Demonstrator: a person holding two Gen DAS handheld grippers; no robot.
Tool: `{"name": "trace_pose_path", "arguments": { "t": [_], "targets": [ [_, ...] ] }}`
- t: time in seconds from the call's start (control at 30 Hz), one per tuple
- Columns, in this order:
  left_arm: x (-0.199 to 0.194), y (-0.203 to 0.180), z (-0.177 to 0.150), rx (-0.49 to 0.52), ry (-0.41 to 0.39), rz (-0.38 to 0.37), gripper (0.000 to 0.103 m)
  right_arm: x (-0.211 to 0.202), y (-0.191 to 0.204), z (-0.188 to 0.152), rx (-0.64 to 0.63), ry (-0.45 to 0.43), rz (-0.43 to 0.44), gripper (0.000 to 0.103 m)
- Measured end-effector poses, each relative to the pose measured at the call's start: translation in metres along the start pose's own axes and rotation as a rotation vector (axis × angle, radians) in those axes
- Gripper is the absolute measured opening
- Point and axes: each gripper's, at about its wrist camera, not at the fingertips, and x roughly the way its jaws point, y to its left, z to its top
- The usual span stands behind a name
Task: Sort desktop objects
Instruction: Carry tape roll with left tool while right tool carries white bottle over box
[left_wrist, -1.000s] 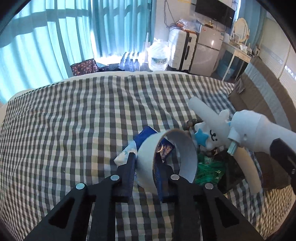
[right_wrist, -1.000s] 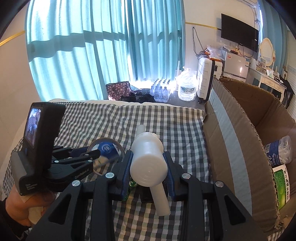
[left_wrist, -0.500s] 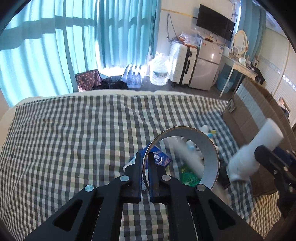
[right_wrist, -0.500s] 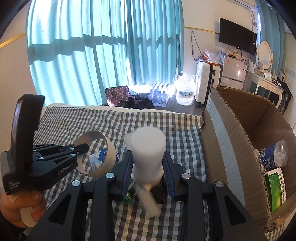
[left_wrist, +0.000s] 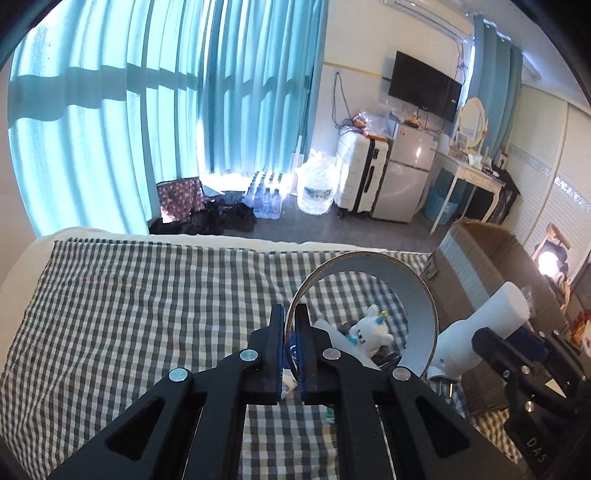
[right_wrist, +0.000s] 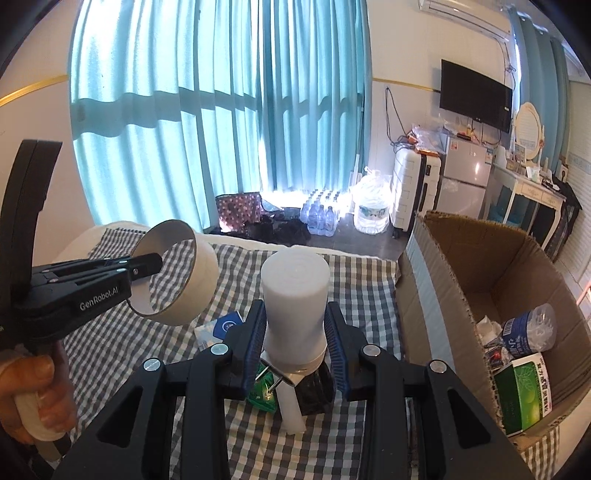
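Note:
My left gripper (left_wrist: 291, 328) is shut on the rim of a tape roll (left_wrist: 419, 295) and holds it in the air above the checked bed; the roll also shows in the right wrist view (right_wrist: 184, 273). My right gripper (right_wrist: 295, 325) is shut on a white hair dryer (right_wrist: 295, 295), held up with its barrel towards the camera; the dryer also shows in the left wrist view (left_wrist: 484, 332). A white plush toy (left_wrist: 369, 330), a blue tissue pack (right_wrist: 221, 326) and a green packet (right_wrist: 264, 393) lie on the bed below.
An open cardboard box (right_wrist: 443, 295) stands at the right edge of the bed, with a water bottle (right_wrist: 528, 330) and a green pack (right_wrist: 528, 397) inside. The checked sheet (left_wrist: 129, 295) stretches to the left. Beyond it are curtains, a suitcase and a fridge.
Both grippers have risen with their loads. The tape roll went up from just above the pile. The hair dryer turned from lying level to pointing its barrel up at the camera.

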Motion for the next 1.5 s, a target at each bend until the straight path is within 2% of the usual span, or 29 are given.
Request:
{"name": "trace_pose_path", "arguments": {
  "t": [0.3,0.47,0.67,0.97,1.23,1.33,1.5],
  "targets": [
    [-0.046,-0.010,0.000,0.005,-0.057,-0.021,0.005,-0.038,0.001,0.015,-0.014,-0.065,-0.018,0.032],
    [-0.069,-0.019,0.001,0.017,-0.104,0.007,0.005,-0.063,-0.005,0.022,-0.013,-0.110,-0.030,0.032],
    [-0.096,-0.032,0.007,0.013,-0.156,0.027,0.005,-0.096,-0.009,0.035,-0.049,-0.193,-0.086,0.032],
    [-0.105,-0.039,0.014,-0.062,-0.145,0.038,0.005,-0.117,-0.034,0.044,0.000,-0.229,-0.071,0.032],
    [-0.113,-0.073,0.019,-0.044,-0.172,0.041,0.005,-0.136,-0.067,0.048,0.040,-0.270,-0.094,0.032],
    [-0.112,-0.088,0.018,-0.024,-0.171,0.036,0.005,-0.138,-0.081,0.047,0.072,-0.272,-0.071,0.032],
    [-0.109,-0.114,0.018,0.003,-0.170,0.025,0.005,-0.143,-0.098,0.045,0.073,-0.282,-0.110,0.032]
  ]
}}
